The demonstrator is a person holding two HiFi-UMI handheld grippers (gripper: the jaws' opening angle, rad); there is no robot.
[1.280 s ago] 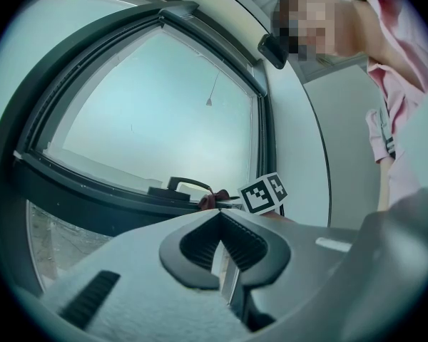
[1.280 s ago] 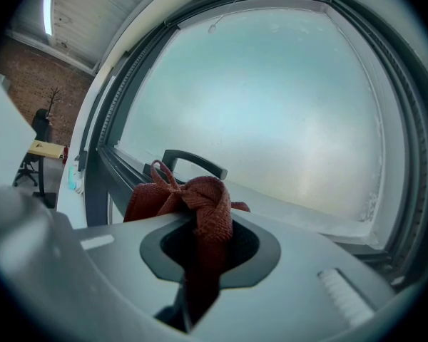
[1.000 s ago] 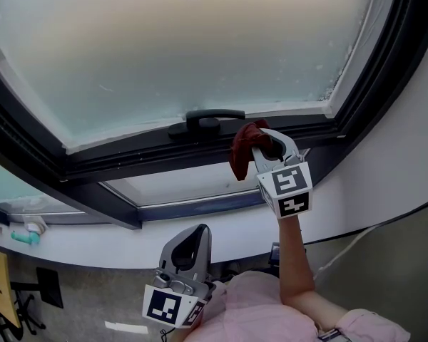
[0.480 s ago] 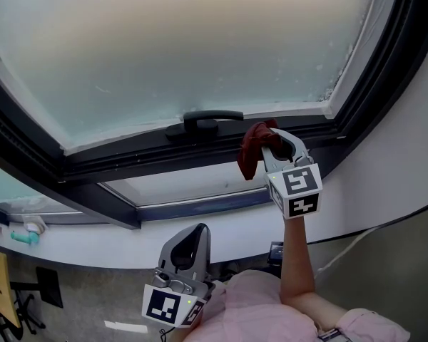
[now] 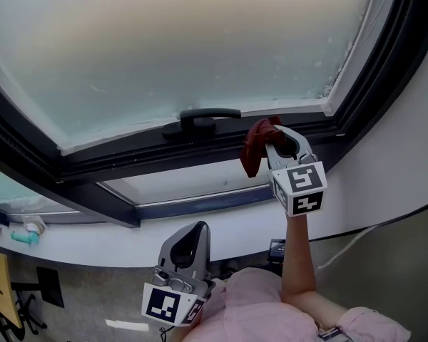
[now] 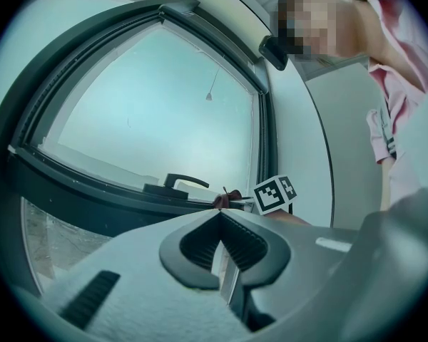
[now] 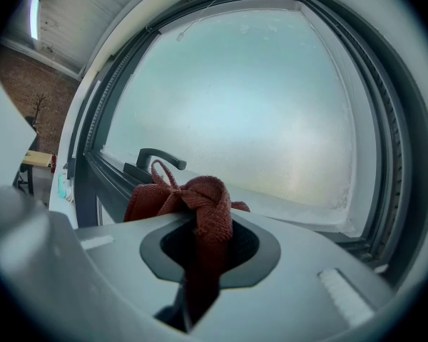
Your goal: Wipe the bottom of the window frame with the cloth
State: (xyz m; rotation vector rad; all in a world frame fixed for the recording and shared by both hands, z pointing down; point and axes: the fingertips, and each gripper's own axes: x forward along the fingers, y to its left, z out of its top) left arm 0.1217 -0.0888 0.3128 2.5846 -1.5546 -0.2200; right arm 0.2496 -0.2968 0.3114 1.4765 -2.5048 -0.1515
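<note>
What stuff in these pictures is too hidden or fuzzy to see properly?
- Head view: whether the cloth touches the window frame. Its own folds and the right gripper cover that spot.
- All views: what is outside. The frosted glass blurs it.
- Head view: the teal thing at the left edge is too small to name.
</note>
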